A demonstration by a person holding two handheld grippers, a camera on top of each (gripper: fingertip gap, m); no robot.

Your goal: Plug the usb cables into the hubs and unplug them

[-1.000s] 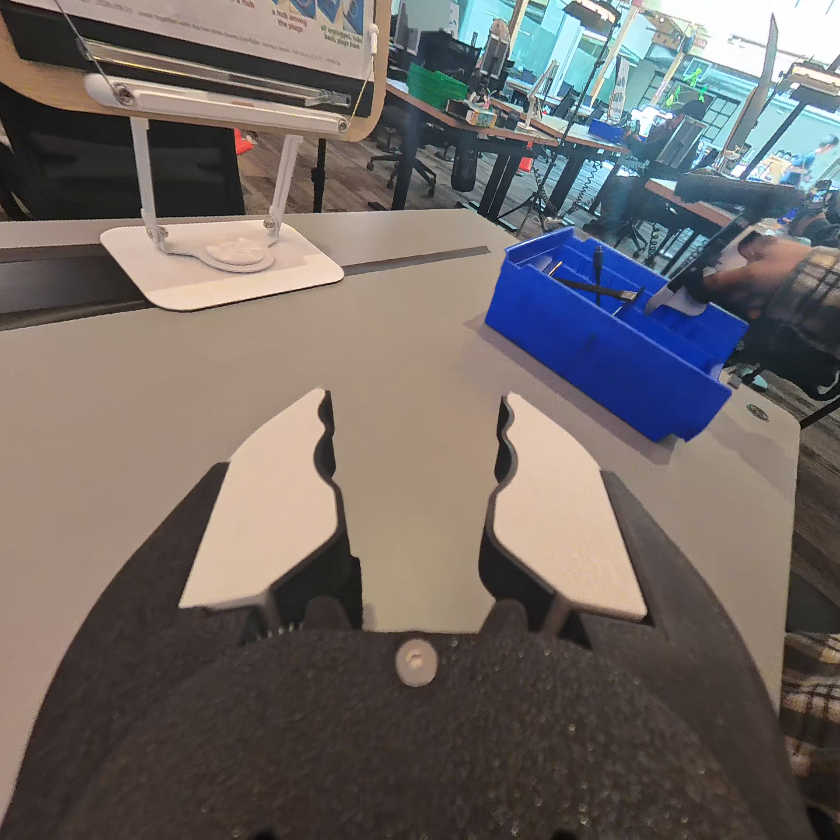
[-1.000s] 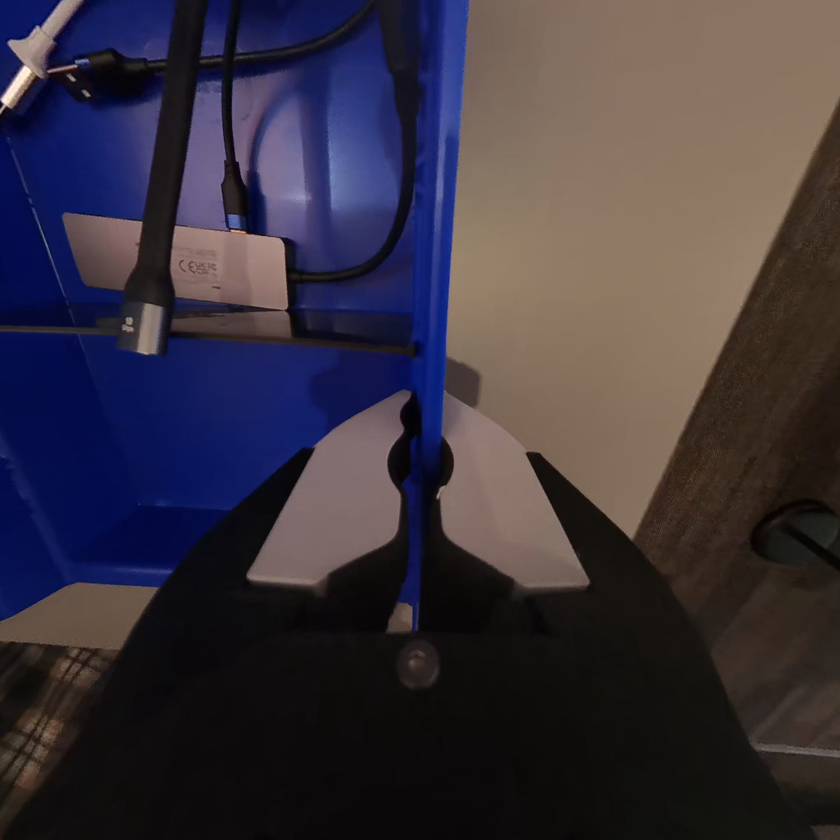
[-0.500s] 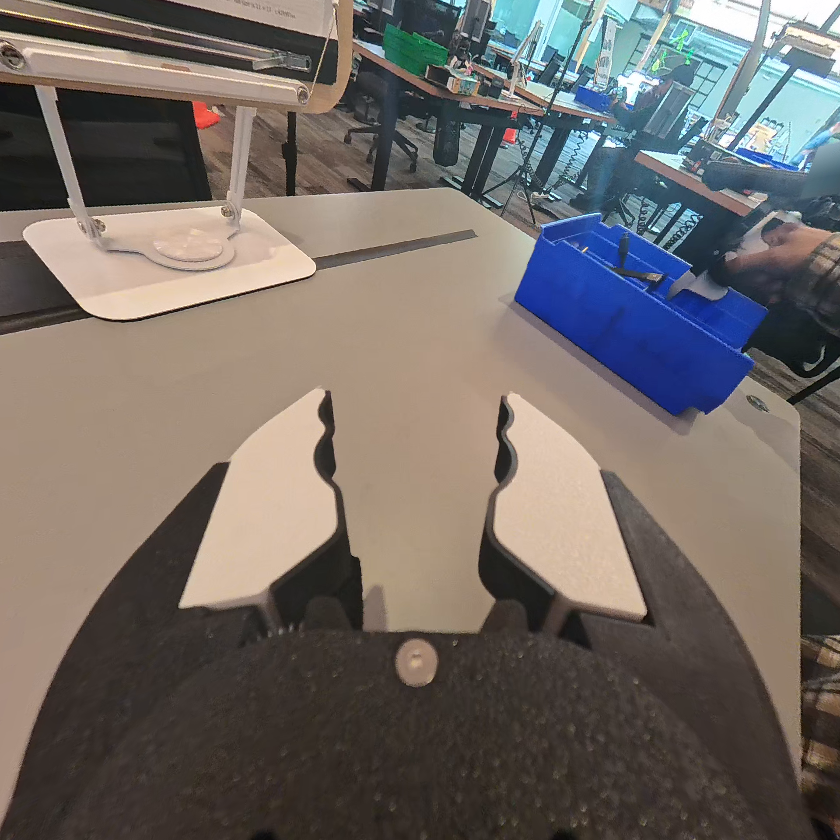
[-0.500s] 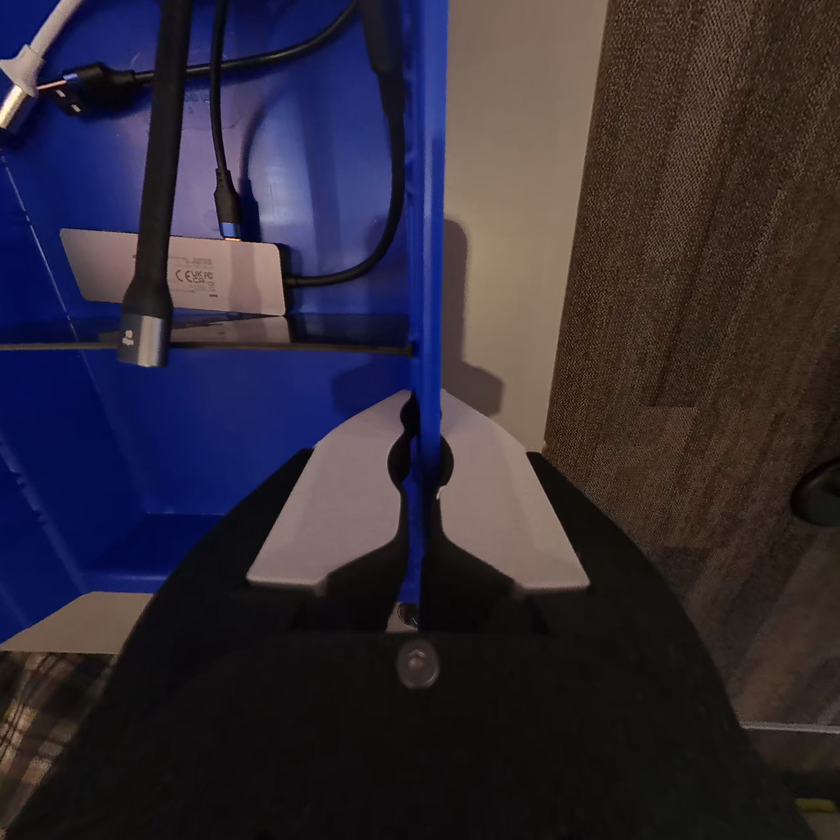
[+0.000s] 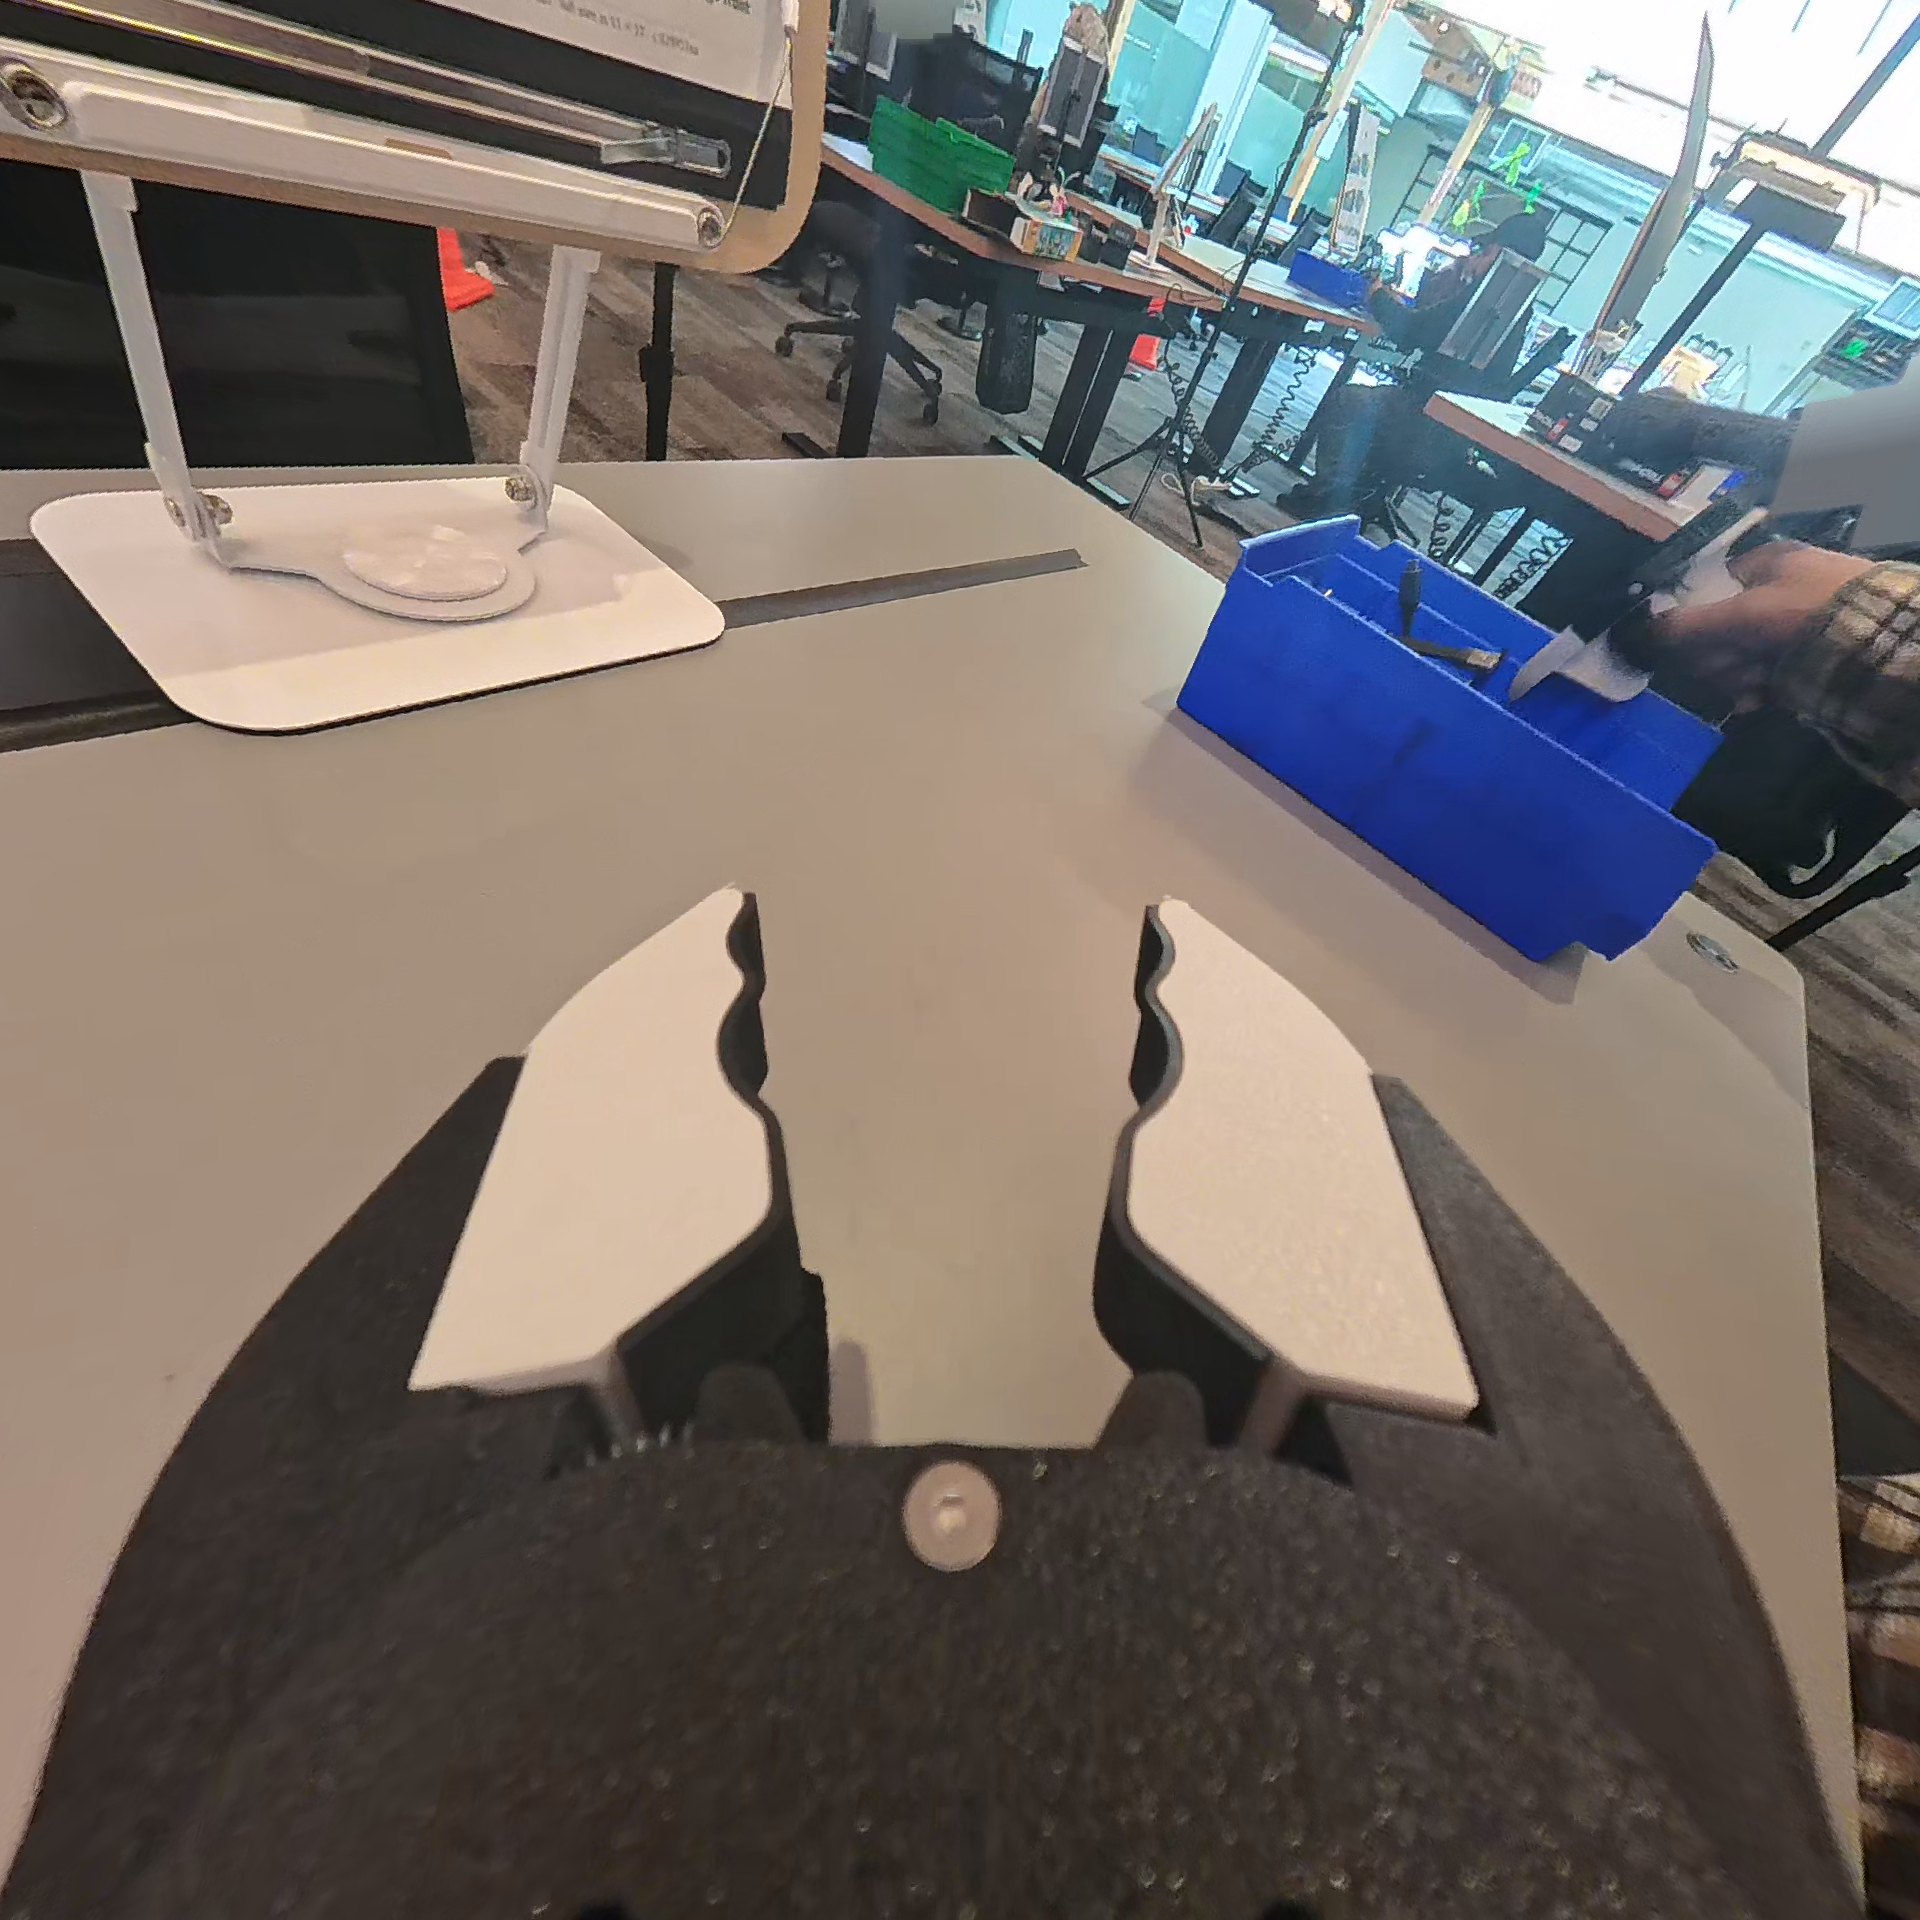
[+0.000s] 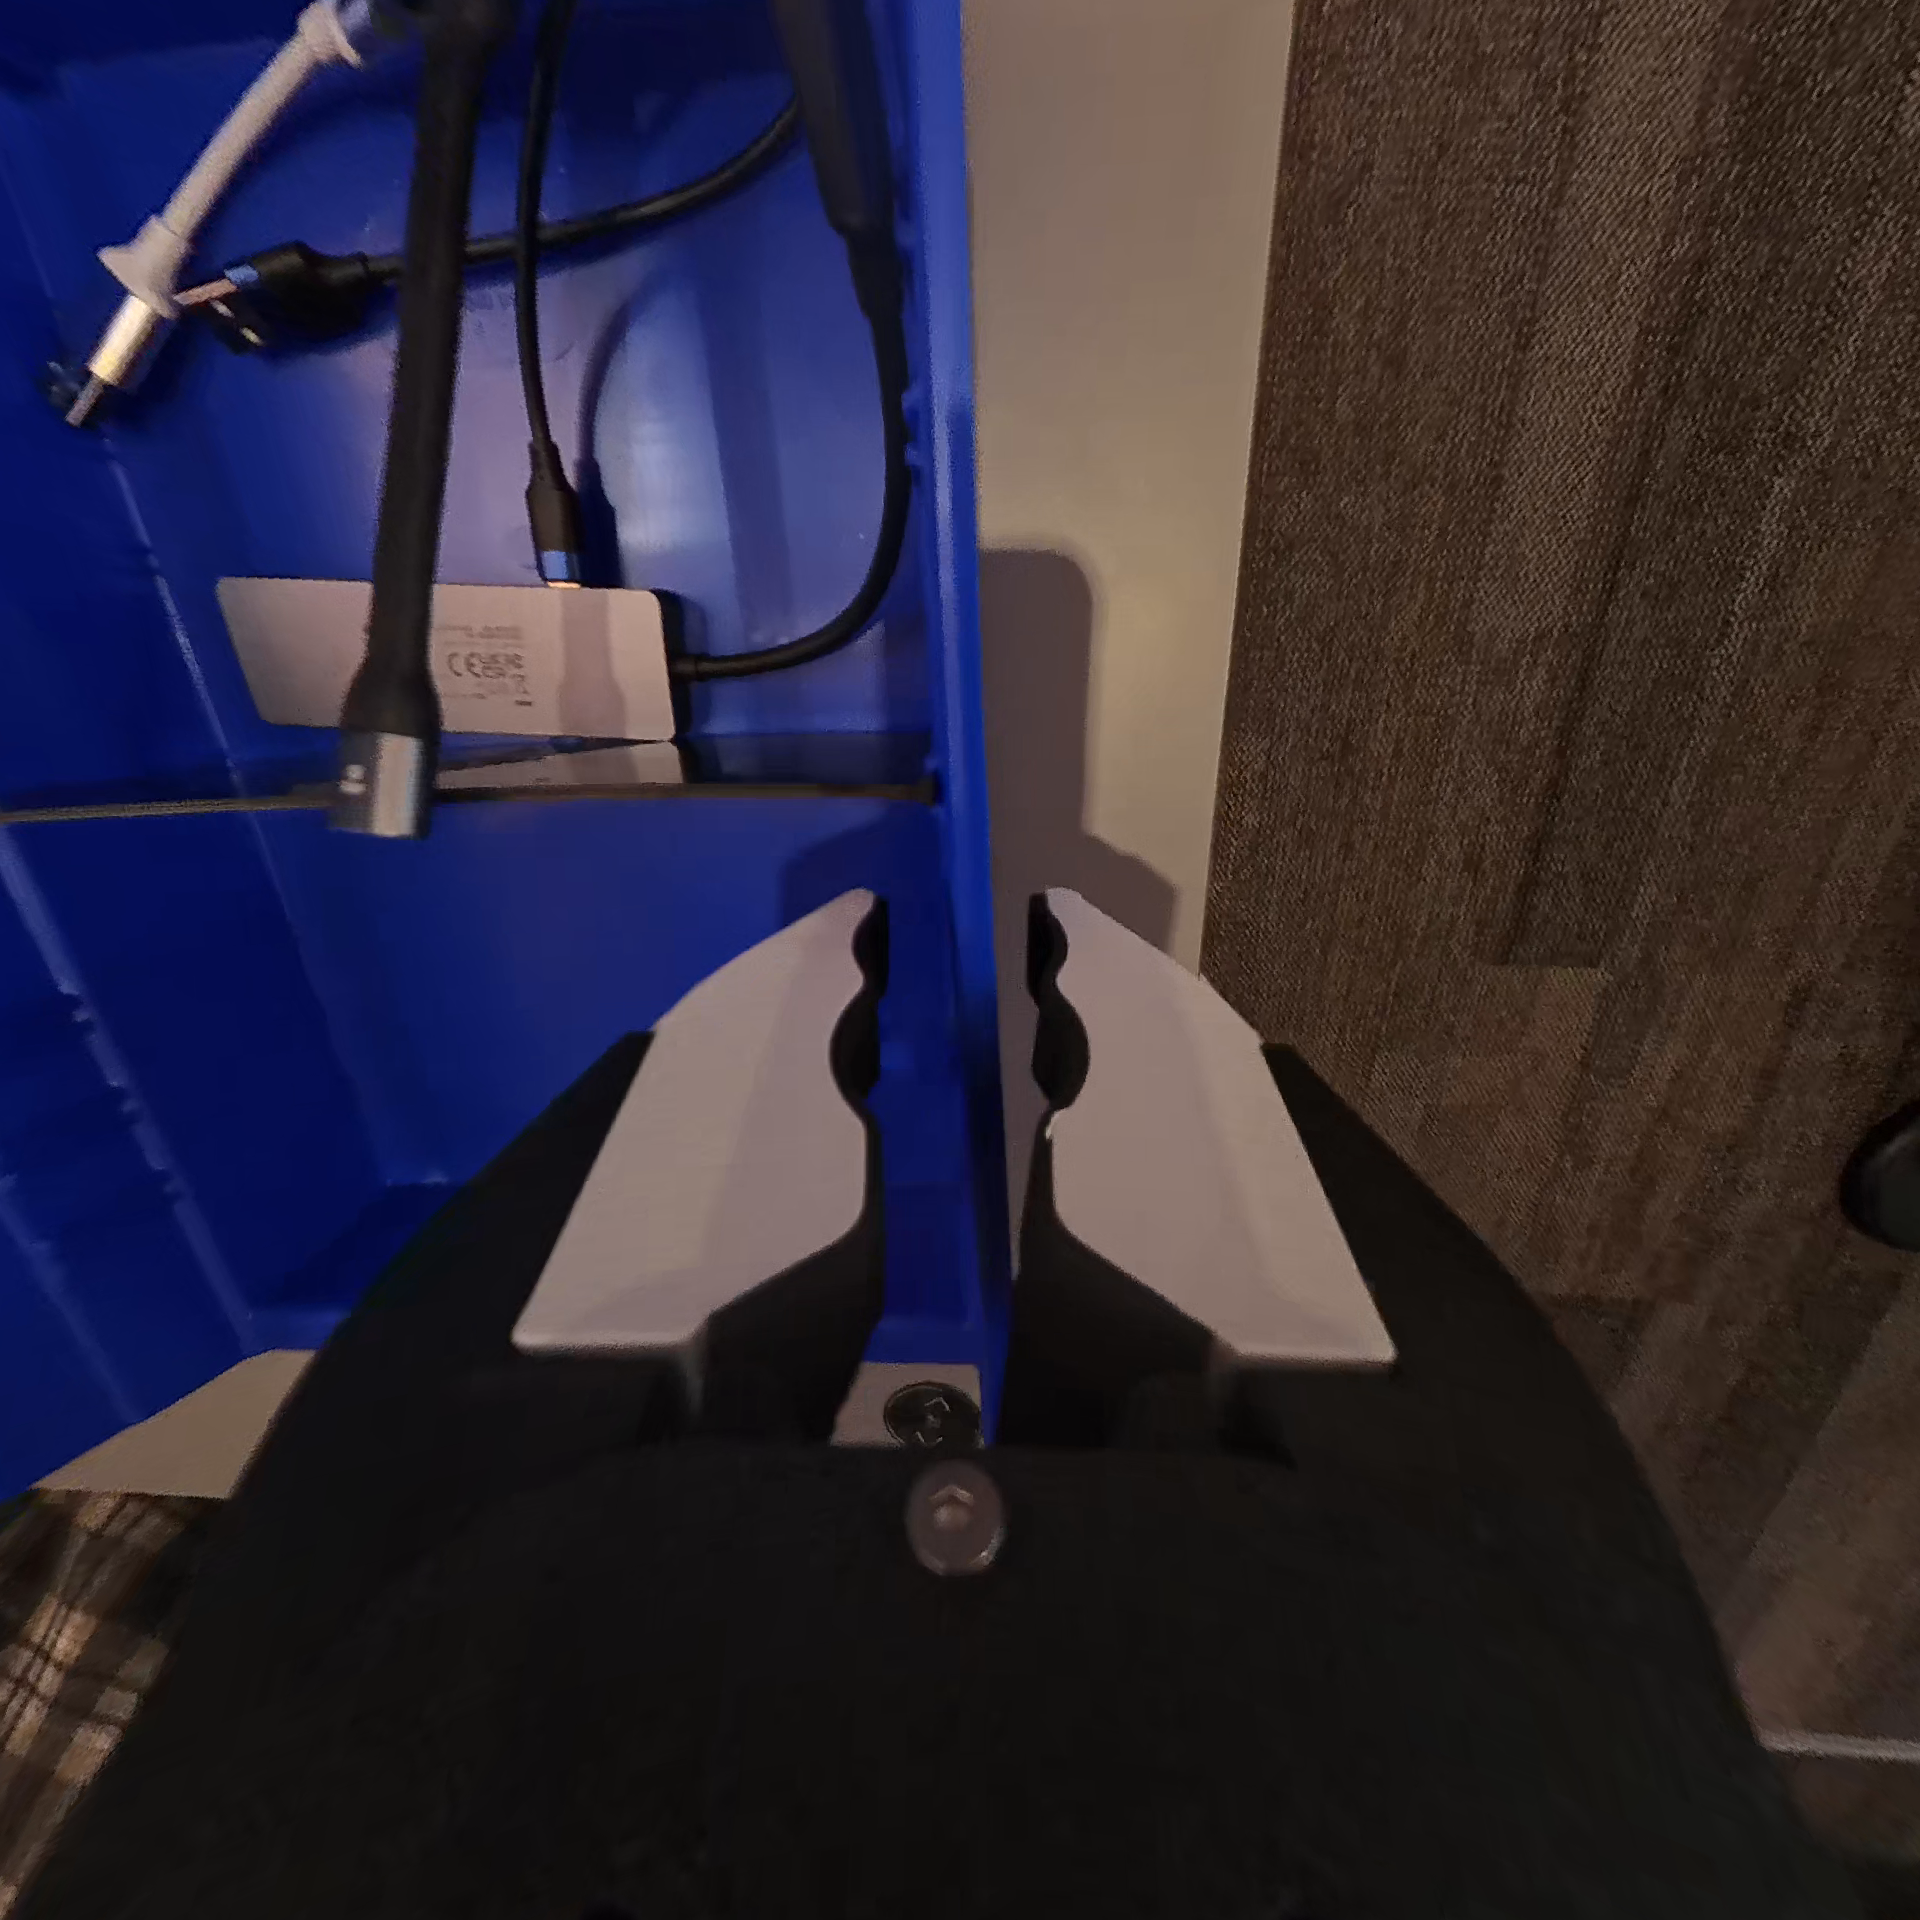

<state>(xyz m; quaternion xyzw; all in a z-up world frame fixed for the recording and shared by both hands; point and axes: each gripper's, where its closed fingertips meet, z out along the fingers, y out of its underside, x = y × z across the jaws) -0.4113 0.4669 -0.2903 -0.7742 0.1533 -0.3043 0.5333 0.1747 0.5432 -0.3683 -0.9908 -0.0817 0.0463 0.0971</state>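
Blue bin (image 6: 940,623), table's far right edge: holds silver hub (image 6: 603,660) and loose USB cables (image 6: 416,416). Cables likely light, limp; grip by the stiff plug. Right gripper (image 6: 956,925): spread, straddling bin wall. Left gripper (image 5: 945,914): spread, empty.

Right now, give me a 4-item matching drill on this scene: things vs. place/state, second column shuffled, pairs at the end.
Things:
1. left tongs
2. right tongs
3. silver hub
4. white stand

Place or state:
A. lying inside the blue bin
B. open over bare grey table
C. on the table's far left
D. open, astride the bin wall

Pairs: 1-B, 2-D, 3-A, 4-C
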